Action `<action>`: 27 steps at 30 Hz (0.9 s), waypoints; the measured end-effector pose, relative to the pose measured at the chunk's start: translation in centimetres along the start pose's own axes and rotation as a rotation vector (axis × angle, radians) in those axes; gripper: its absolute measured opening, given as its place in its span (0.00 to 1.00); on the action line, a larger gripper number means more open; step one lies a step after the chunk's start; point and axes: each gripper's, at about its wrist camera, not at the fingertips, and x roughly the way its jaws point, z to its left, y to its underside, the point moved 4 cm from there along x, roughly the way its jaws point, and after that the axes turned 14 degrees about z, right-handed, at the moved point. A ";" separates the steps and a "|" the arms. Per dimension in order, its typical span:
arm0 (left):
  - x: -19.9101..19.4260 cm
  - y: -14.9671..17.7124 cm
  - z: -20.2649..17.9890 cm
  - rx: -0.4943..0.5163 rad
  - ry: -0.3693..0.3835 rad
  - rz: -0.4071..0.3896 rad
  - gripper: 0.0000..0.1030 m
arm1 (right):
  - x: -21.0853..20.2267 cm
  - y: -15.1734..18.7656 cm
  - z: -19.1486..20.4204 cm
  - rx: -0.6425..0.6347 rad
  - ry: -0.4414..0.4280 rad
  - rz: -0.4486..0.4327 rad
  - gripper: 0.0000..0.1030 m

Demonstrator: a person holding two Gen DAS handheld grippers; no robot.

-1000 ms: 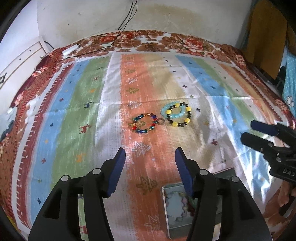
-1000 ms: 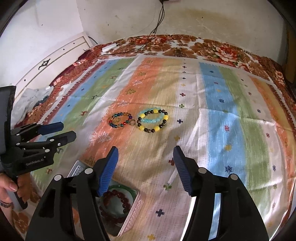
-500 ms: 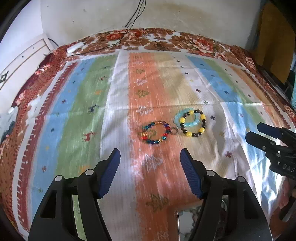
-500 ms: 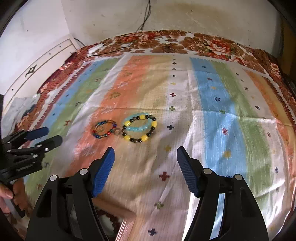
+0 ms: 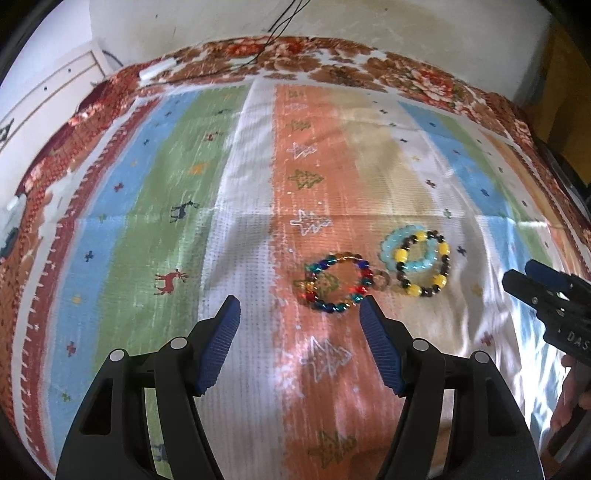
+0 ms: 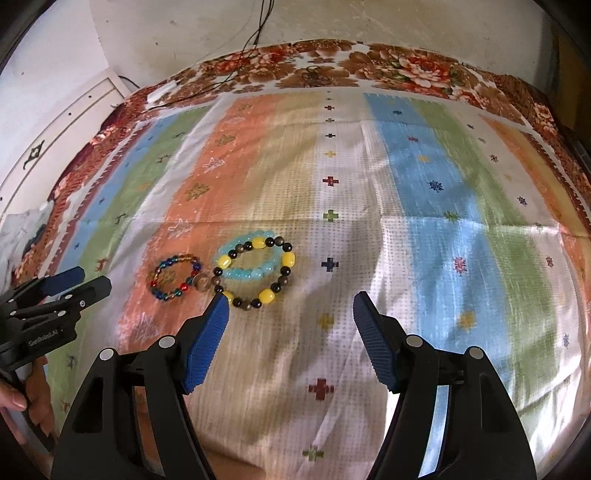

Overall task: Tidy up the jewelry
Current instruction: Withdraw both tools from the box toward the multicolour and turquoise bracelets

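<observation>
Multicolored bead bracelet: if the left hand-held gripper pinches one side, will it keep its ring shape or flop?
Probably flops: the multicolored bead bracelet looks like small strung beads, so it should sag. Likely light. It lies very near the yellow-and-dark bead bracelet, which may get dragged.

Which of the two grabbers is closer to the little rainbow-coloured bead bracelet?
Left. The left gripper hangs just short of the multicoloured bracelet, its right finger almost at the beads. The right gripper sits further right, before the yellow-and-black bracelet.

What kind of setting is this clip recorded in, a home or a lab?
Most likely a bedroom at home. The bracelets lie on a striped cloth spread over a flowered blanket, apparently on a bed against a stained wall, with loose cables hanging down it.
</observation>
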 end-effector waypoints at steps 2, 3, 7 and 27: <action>0.7 -0.5 0.2 -0.006 0.000 0.013 0.65 | 0.8 -0.4 -0.1 0.006 -0.003 0.012 0.67; 1.0 -0.6 0.2 -0.007 0.001 0.020 0.65 | 1.1 -0.5 -0.1 0.006 0.000 0.016 0.67; 1.8 -1.2 -0.2 0.010 -0.005 0.034 0.65 | 2.7 -1.1 -0.4 0.013 0.003 0.048 0.67; 6.0 -3.1 -0.1 0.007 -0.007 0.102 0.65 | 7.0 -2.8 0.2 -0.028 0.052 0.147 0.67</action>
